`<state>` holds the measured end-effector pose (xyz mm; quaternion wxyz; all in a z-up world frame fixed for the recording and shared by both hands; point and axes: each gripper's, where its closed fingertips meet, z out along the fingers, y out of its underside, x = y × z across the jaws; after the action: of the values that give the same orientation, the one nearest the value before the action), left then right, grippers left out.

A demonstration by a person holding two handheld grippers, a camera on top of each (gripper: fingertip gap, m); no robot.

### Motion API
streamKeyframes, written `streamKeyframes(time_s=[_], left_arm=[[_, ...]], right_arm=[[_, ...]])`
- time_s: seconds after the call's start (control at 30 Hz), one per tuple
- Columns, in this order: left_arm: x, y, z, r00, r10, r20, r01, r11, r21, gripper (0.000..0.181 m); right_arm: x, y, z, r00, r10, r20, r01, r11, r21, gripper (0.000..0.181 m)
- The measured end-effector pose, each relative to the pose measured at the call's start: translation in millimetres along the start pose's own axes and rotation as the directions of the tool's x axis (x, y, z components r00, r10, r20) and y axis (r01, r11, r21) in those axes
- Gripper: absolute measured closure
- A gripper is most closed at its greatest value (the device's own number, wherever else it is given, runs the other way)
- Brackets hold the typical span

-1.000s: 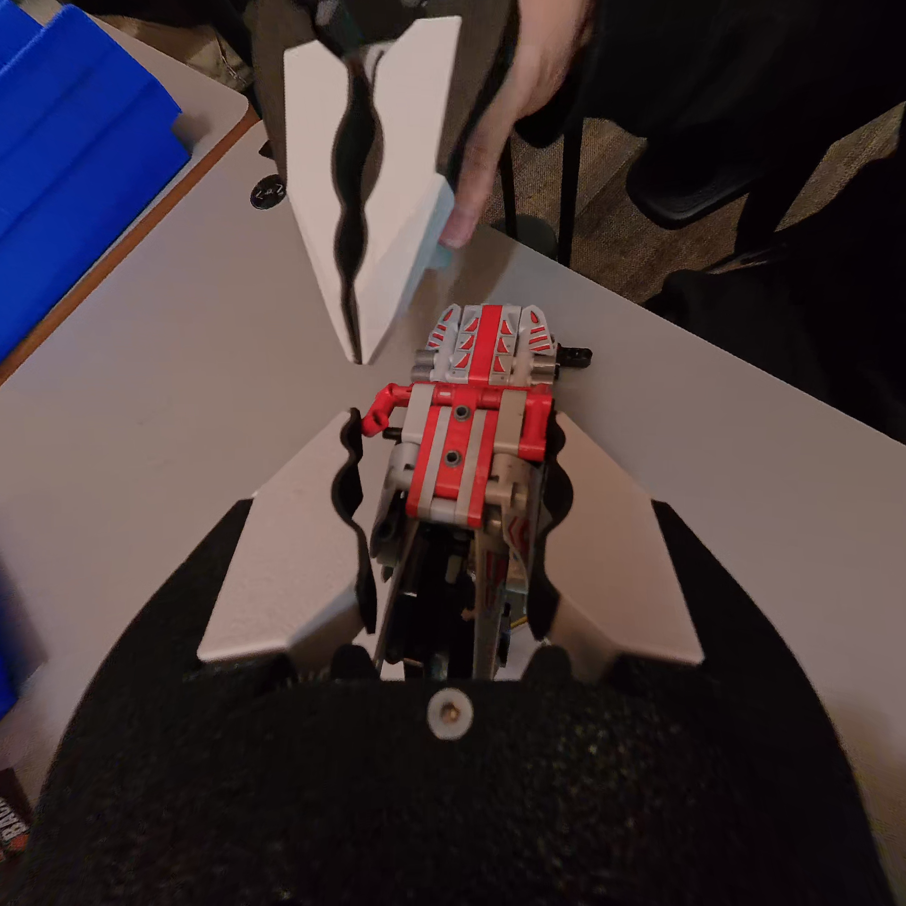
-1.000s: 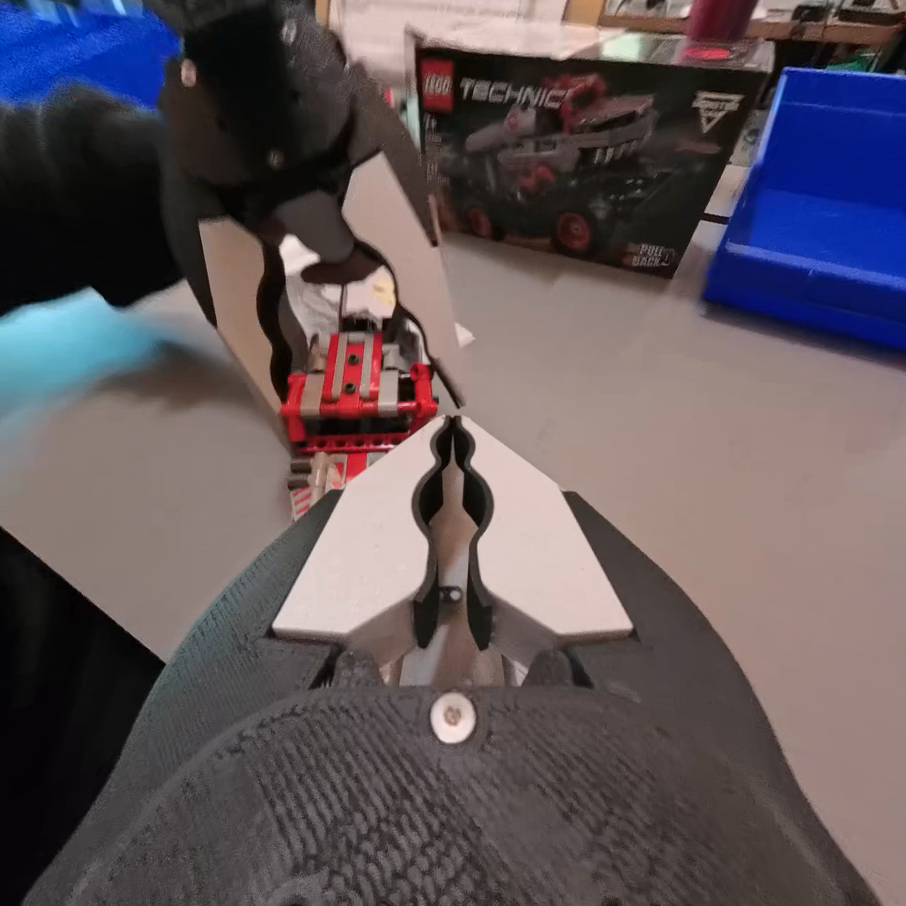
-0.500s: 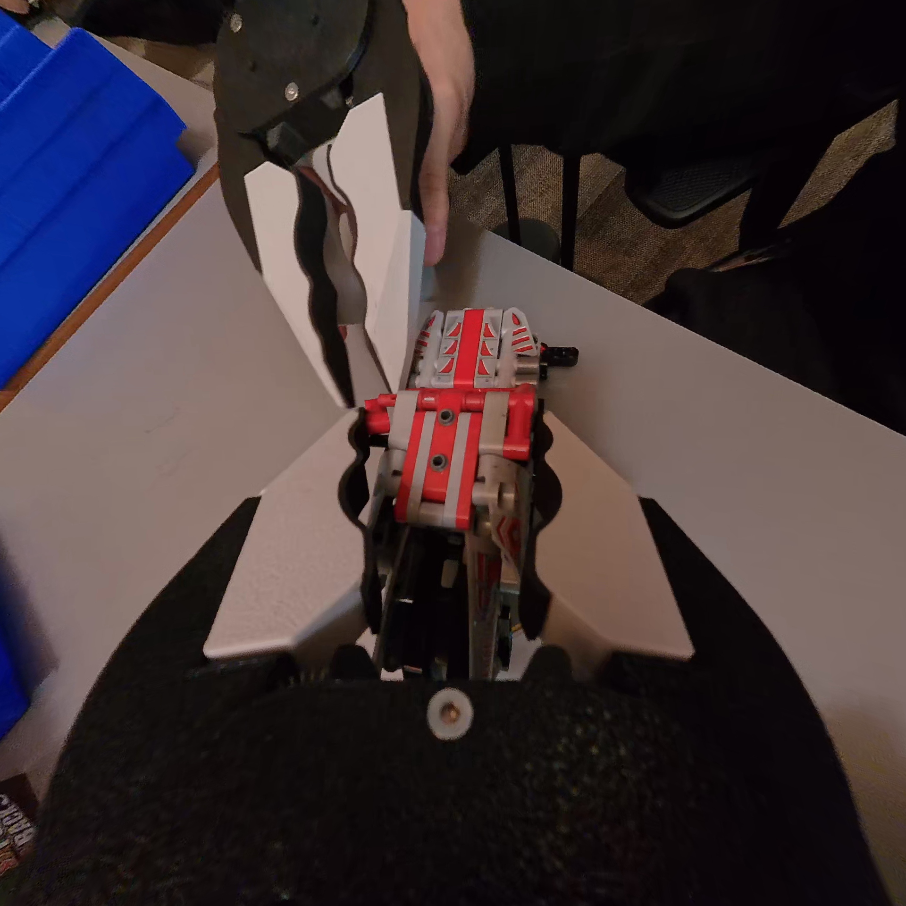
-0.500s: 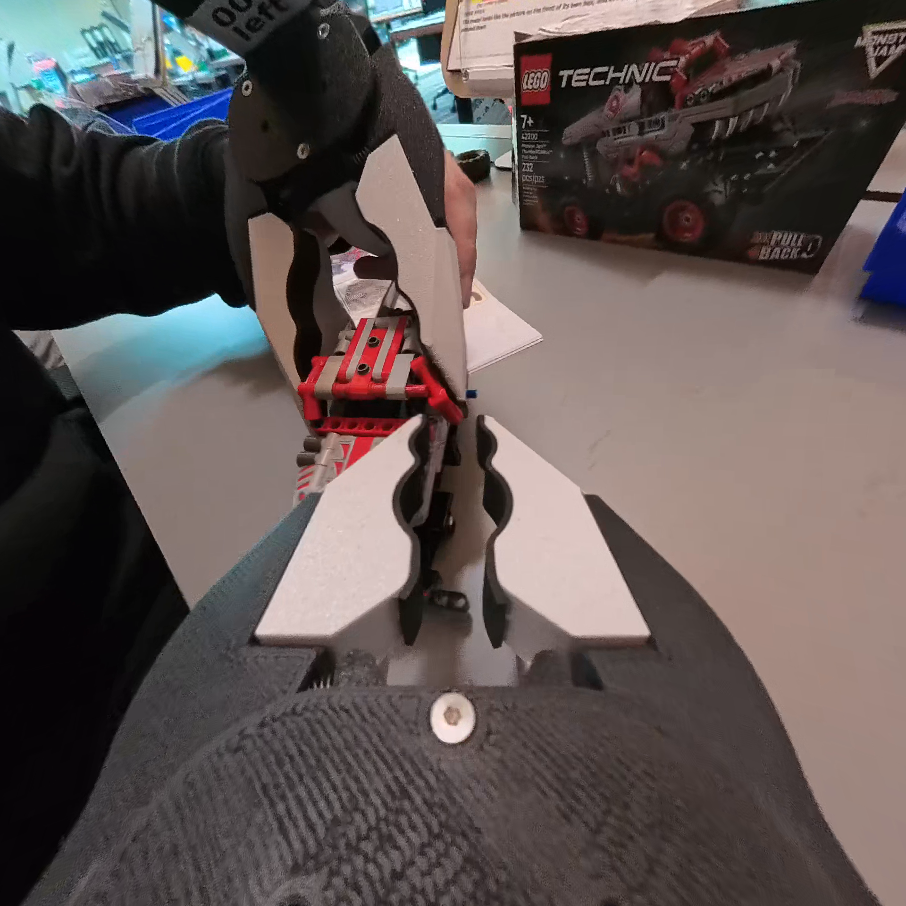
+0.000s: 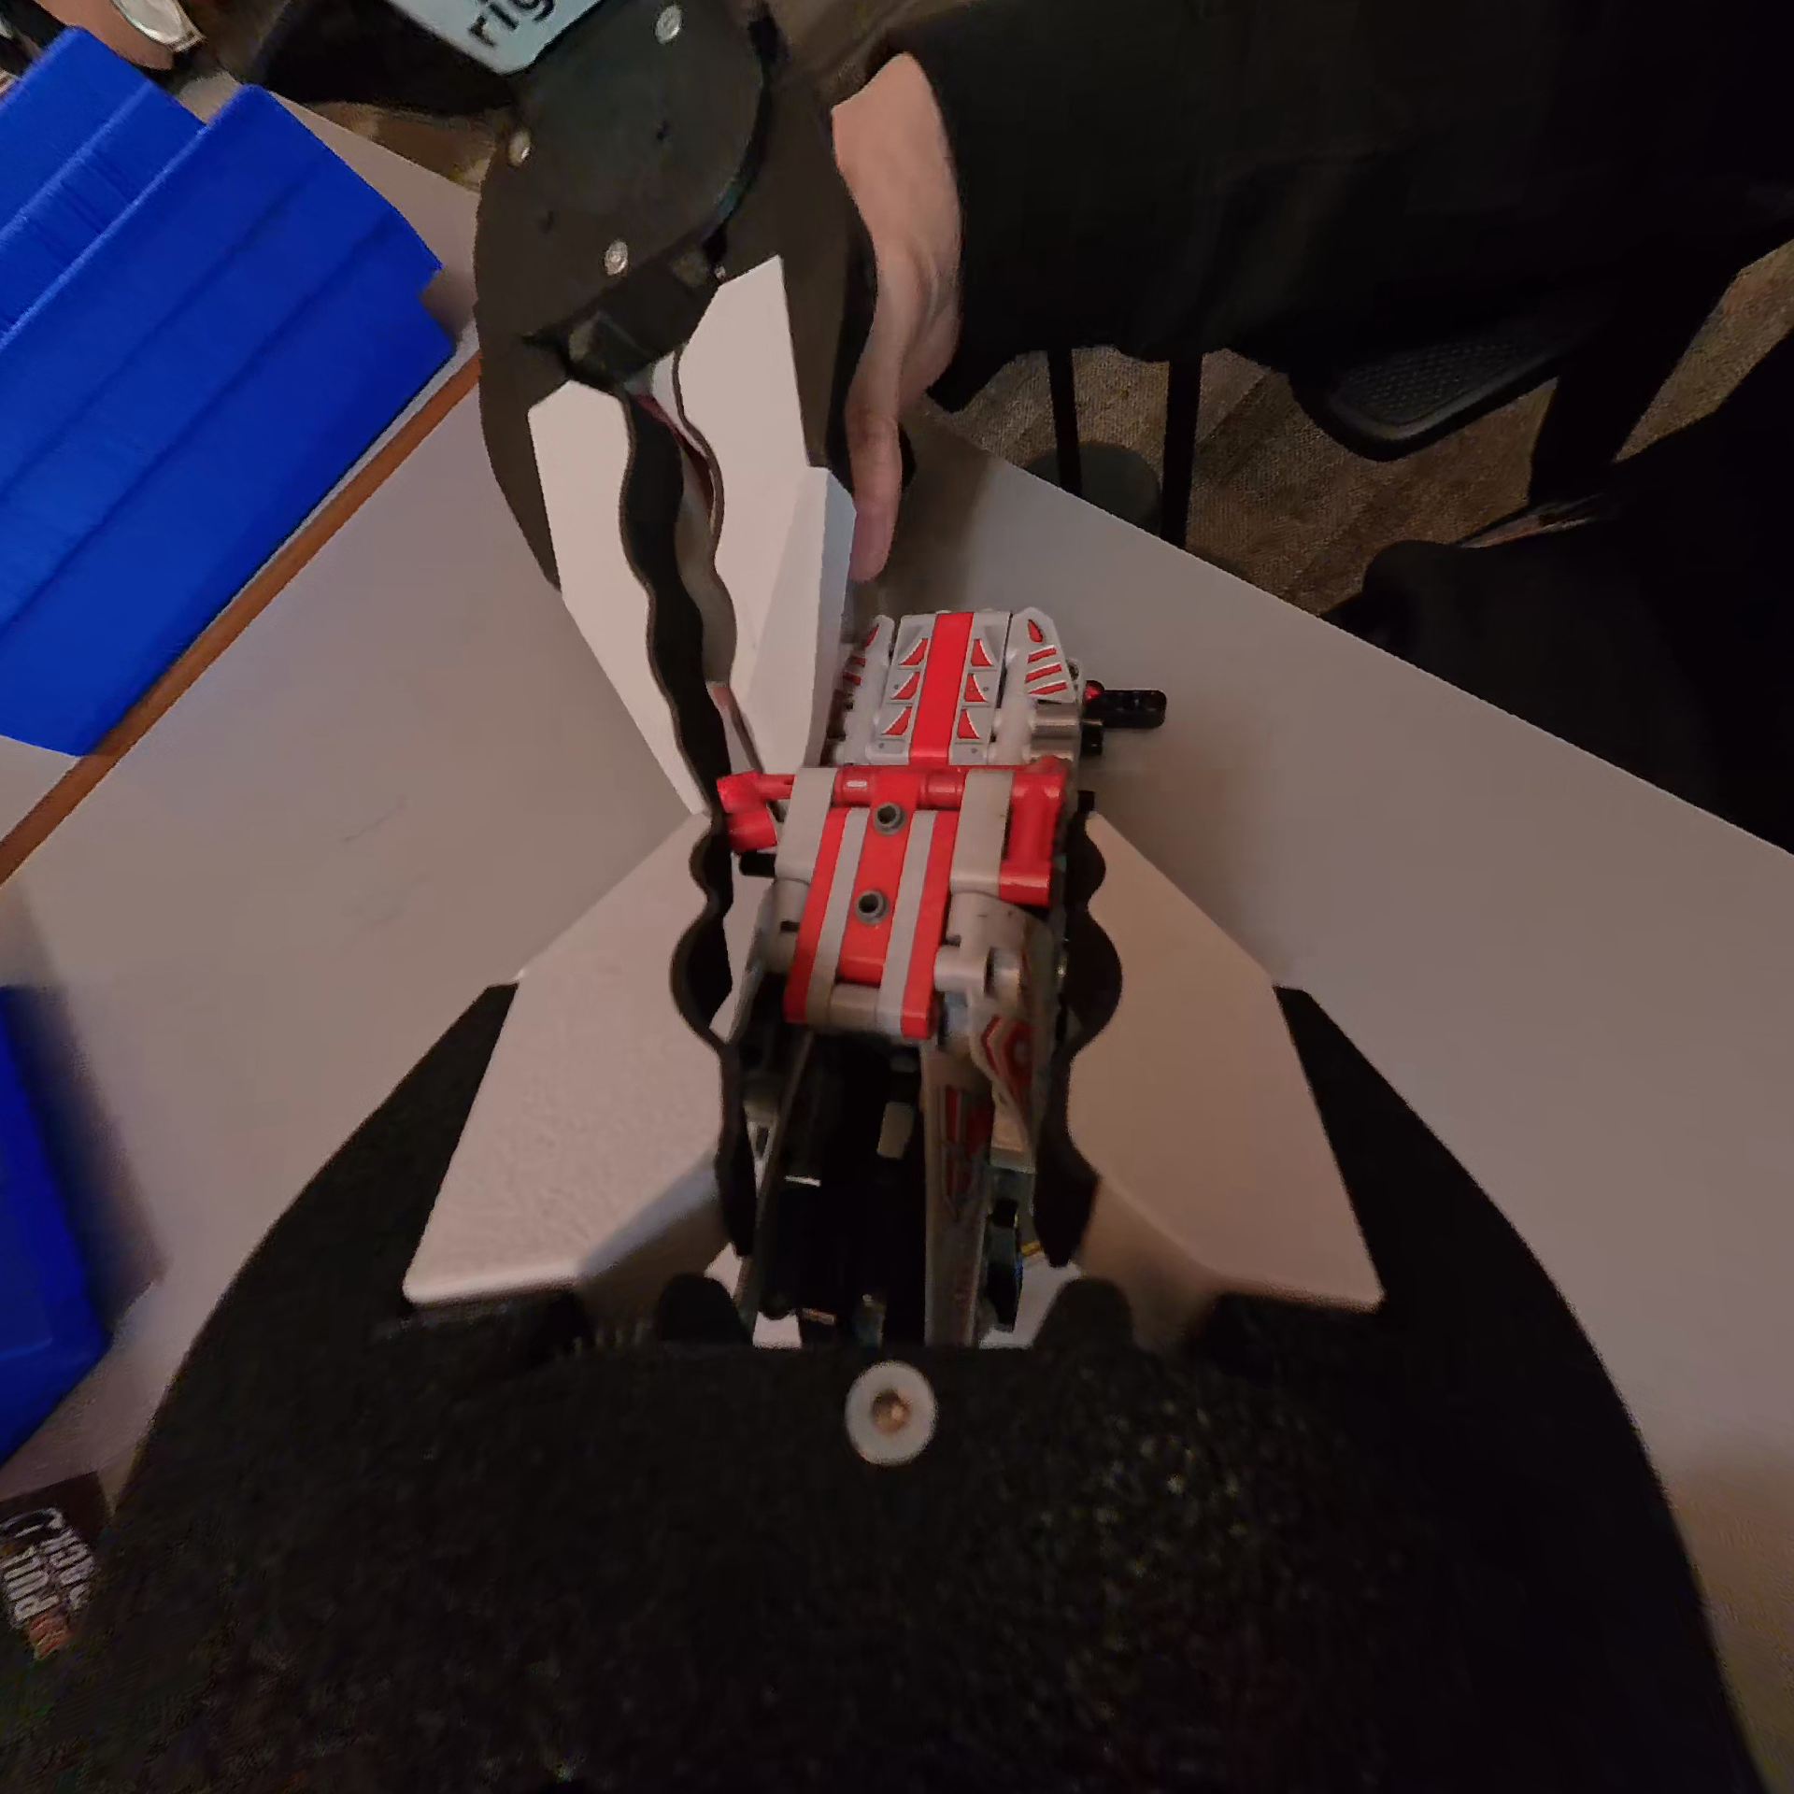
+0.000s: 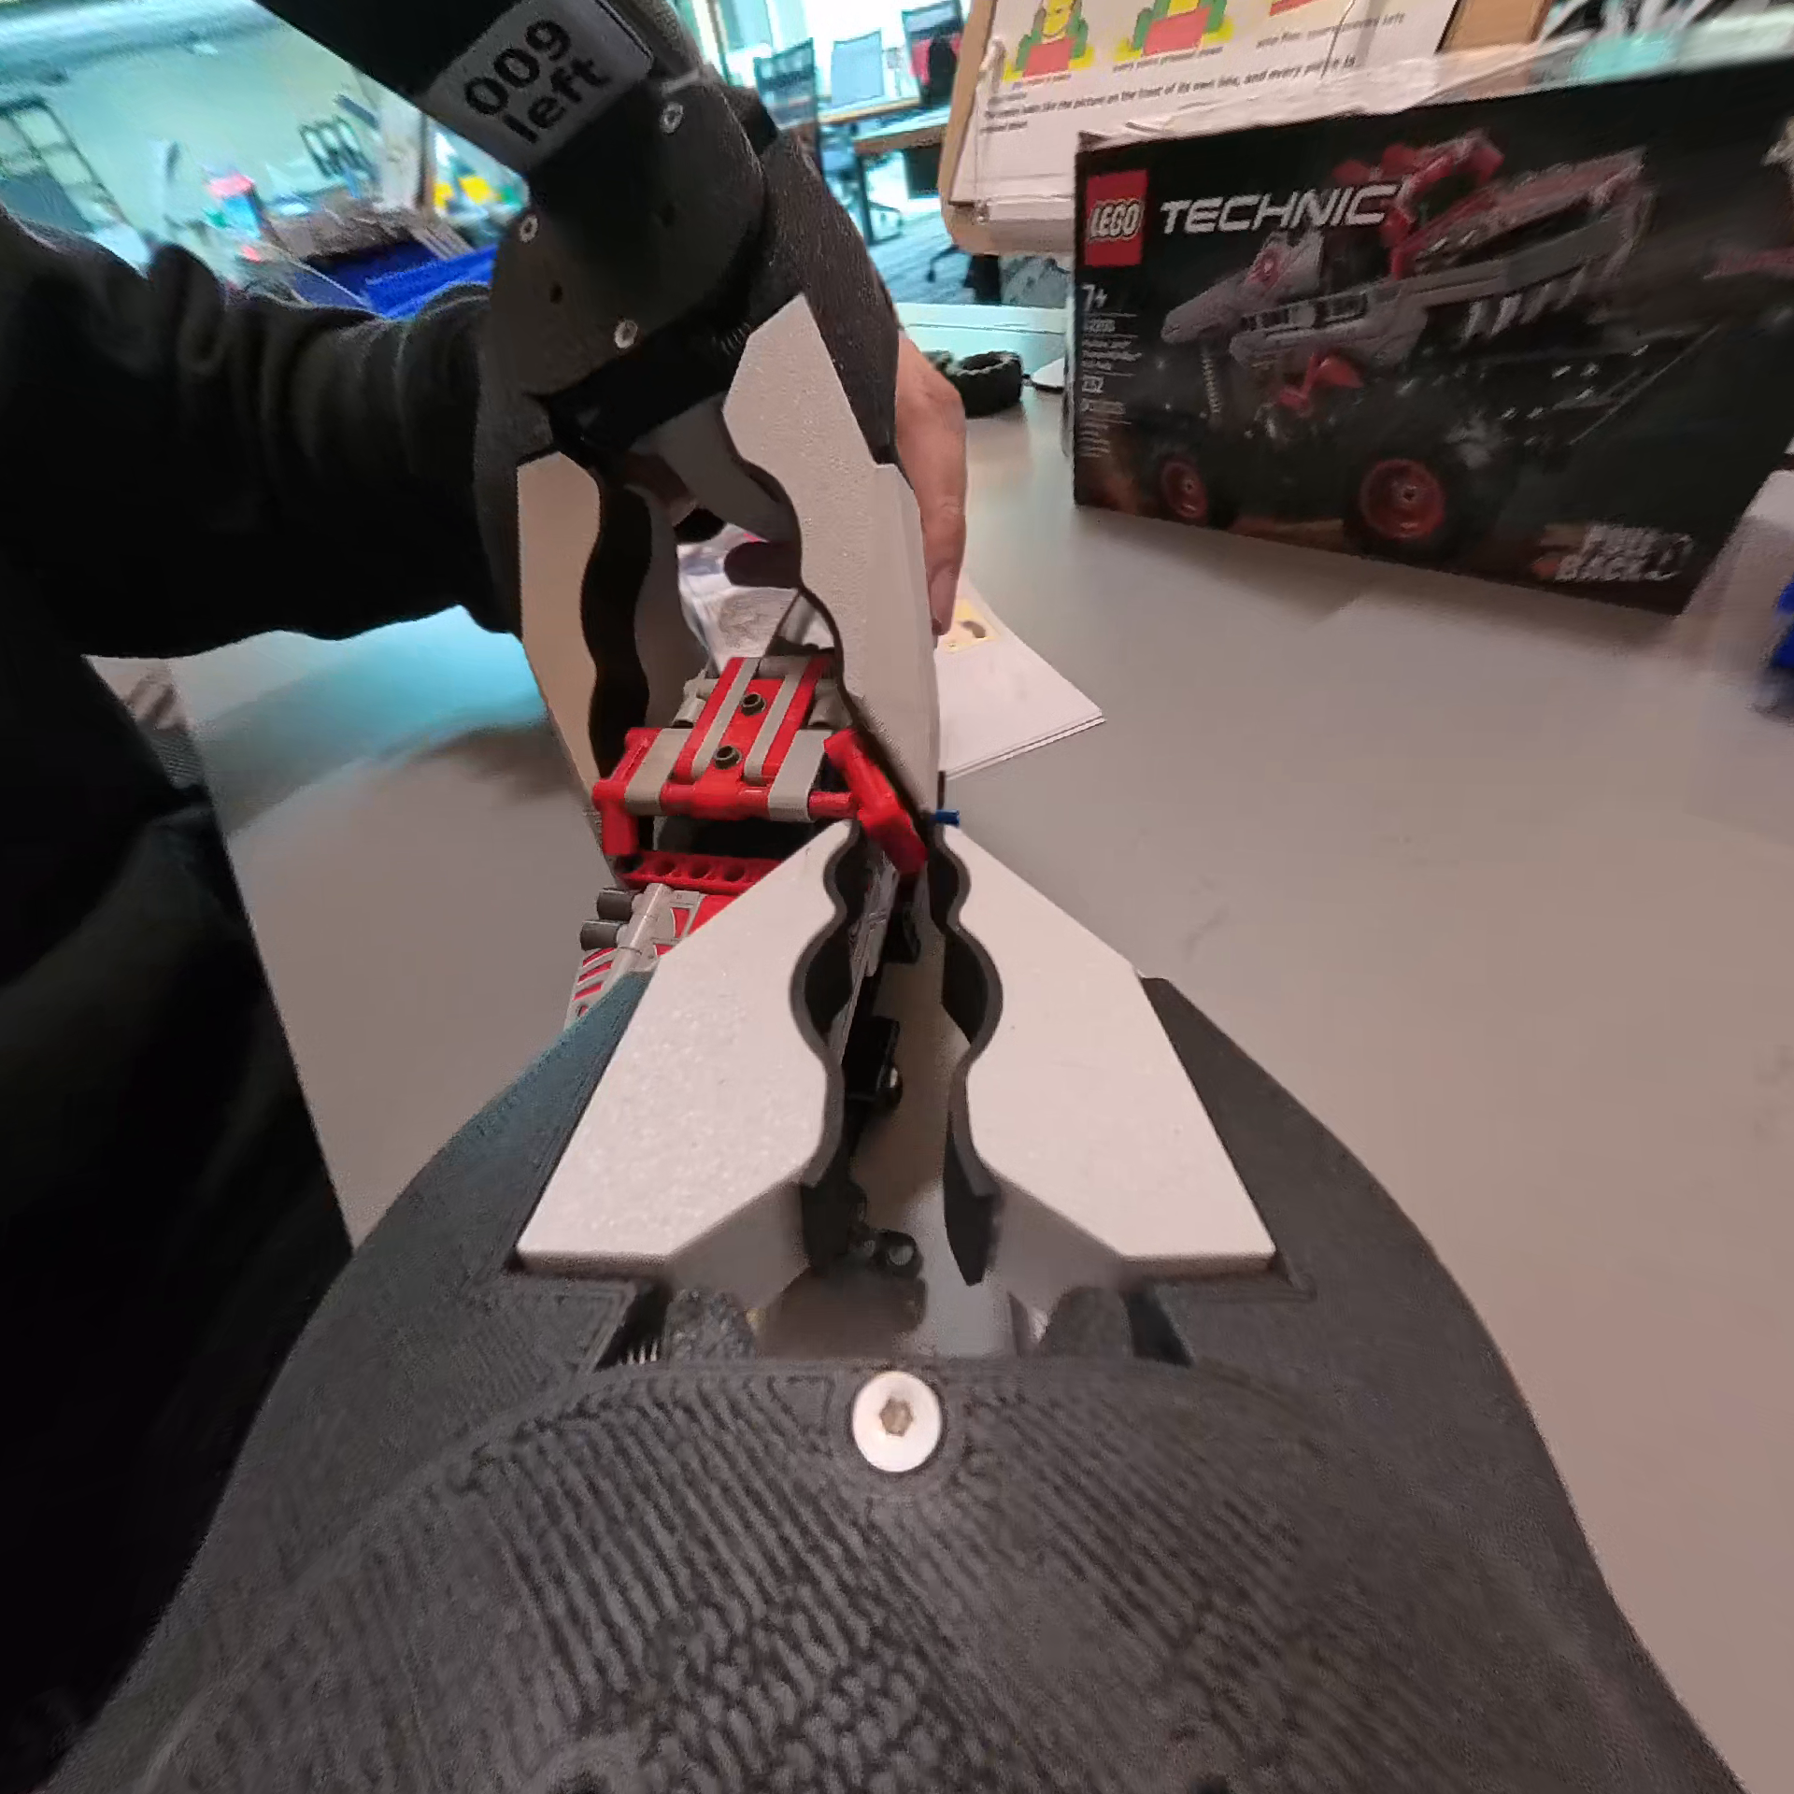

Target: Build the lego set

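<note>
A red and grey lego model (image 5: pixel 903 903) lies lengthwise between the fingers of my left gripper (image 5: pixel 898 835), which is shut on its sides just above the grey table (image 5: pixel 388 874). The model also shows in the right wrist view (image 6: pixel 728 757), with my left gripper (image 6: pixel 757 777) over it. My right gripper (image 6: pixel 893 840) reaches in from the opposite end. Its tips stand narrowly apart and close on a small red connector (image 6: pixel 888 820) sticking out from the model's side. In the left wrist view the right gripper (image 5: pixel 723 777) comes down from the top onto that connector (image 5: pixel 747 815).
Blue bins (image 5: pixel 194 388) stand at the table's left. The set's box (image 6: pixel 1408 340) stands at the back, with a paper booklet (image 6: pixel 1010 699) and a black tyre (image 6: pixel 985 369) near it. The table edge (image 5: pixel 1359 631) and a chair lie beyond the model.
My right gripper went from shut to open, moved in along the model's side, and now closes its tips on the red connector. My left gripper kept its hold on the model.
</note>
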<state>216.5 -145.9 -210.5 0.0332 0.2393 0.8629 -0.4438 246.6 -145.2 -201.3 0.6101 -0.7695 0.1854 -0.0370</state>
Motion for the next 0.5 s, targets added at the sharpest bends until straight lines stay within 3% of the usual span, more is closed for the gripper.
streamKeyframes(time_s=[0.03,0.17,0.37,0.5], left_arm=[[-1.8,0.2,-0.3,1.000,-0.005,0.012,0.005,1.000,-0.001,0.114],[-9.3,0.9,-3.3,0.998,-0.049,0.038,0.048,0.999,0.009,0.109],[-16.2,-19.2,-19.1,0.982,-0.188,-0.019,0.189,0.975,0.115,0.109],[-37.3,-32.5,-31.5,0.961,-0.272,0.039,0.260,0.945,0.198,0.135]], right_arm=[[1.7,-1.6,-2.4,1.000,-0.015,-0.028,0.015,1.000,-0.002,0.171],[9.9,-7.6,-10.8,0.977,-0.118,-0.180,0.109,0.992,-0.058,0.175],[17.0,-13.2,-17.9,0.883,-0.280,-0.376,0.224,0.956,-0.188,0.175],[12.1,-21.3,-21.1,0.845,-0.327,-0.423,0.260,0.942,-0.210,0.175]])
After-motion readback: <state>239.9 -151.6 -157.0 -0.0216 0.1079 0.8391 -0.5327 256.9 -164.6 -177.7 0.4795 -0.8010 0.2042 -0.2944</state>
